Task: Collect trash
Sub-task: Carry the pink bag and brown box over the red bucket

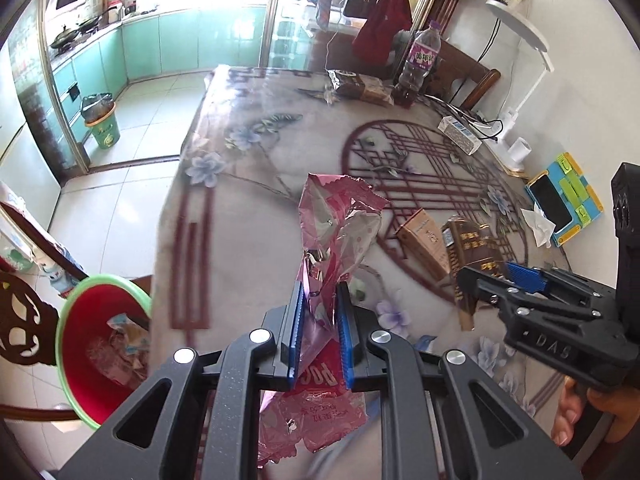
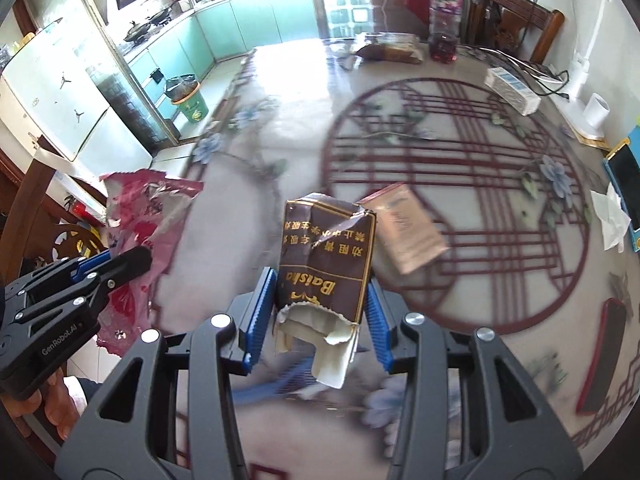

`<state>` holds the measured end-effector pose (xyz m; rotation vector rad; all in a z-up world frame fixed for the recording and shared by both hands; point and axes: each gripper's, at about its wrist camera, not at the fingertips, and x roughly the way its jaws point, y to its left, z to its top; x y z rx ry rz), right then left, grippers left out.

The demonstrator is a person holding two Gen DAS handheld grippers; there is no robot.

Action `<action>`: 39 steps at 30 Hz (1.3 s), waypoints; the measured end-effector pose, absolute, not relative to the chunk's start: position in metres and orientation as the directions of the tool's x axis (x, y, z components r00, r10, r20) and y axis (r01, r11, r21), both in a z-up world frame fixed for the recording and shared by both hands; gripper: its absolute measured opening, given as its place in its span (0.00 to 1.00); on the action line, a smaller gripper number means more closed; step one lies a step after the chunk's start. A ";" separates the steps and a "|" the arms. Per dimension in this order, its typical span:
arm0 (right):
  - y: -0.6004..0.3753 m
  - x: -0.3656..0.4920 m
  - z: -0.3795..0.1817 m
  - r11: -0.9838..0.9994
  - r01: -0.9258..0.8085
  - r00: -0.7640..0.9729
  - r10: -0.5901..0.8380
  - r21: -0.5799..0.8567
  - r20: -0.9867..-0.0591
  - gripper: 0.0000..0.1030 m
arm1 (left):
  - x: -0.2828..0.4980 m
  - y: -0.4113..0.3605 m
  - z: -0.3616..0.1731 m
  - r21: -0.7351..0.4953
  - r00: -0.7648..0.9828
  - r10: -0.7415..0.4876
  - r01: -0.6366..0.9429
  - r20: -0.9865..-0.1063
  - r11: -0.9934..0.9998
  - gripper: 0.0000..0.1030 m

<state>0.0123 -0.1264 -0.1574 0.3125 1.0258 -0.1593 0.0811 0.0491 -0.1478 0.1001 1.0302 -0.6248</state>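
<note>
My left gripper [image 1: 318, 300] is shut on a pink foil snack wrapper [image 1: 340, 220] and holds it above the table's near left part. It also shows in the right wrist view [image 2: 148, 216]. My right gripper [image 2: 320, 300] is shut on a torn brown cigarette pack [image 2: 326, 264], lifted over the table [image 1: 280, 152]. That gripper [image 1: 472, 280] also shows in the left wrist view with the pack [image 1: 476, 244]. A red bin with a green rim [image 1: 96, 344] holding trash stands on the floor left of the table. A small tan box [image 1: 426, 240] and a crumpled tissue [image 1: 540, 224] lie on the table.
A snack bag [image 1: 360, 88], a drink bottle [image 1: 418, 64], a white box [image 1: 460, 134], cables and a white lamp [image 1: 520, 40] are at the table's far side. A phone on a blue tray [image 1: 560, 200] lies right. A green bin [image 1: 102, 120] stands on the kitchen floor. A dark wooden chair [image 1: 24, 320] is left.
</note>
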 end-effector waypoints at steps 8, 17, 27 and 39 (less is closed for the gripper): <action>-0.080 0.019 -0.150 0.941 0.288 0.532 -0.005 0.176 -0.847 0.41 | 0.088 0.086 -0.140 -0.194 0.368 -0.460 0.572 -0.808 0.797 0.13; -0.032 0.026 -0.132 0.952 0.266 0.557 -0.020 0.155 -0.831 0.41 | 0.101 0.140 -0.136 -0.202 0.403 -0.456 0.533 -0.793 0.822 0.13; 0.007 0.037 -0.129 0.964 0.216 0.561 0.005 0.153 -0.828 0.41 | 0.123 0.188 -0.138 -0.215 0.432 -0.433 0.466 -0.791 0.858 0.13; 0.063 0.071 -0.120 0.981 0.112 0.570 0.066 0.157 -0.819 0.41 | 0.152 0.247 -0.150 -0.215 0.454 -0.380 0.374 -0.806 0.902 0.13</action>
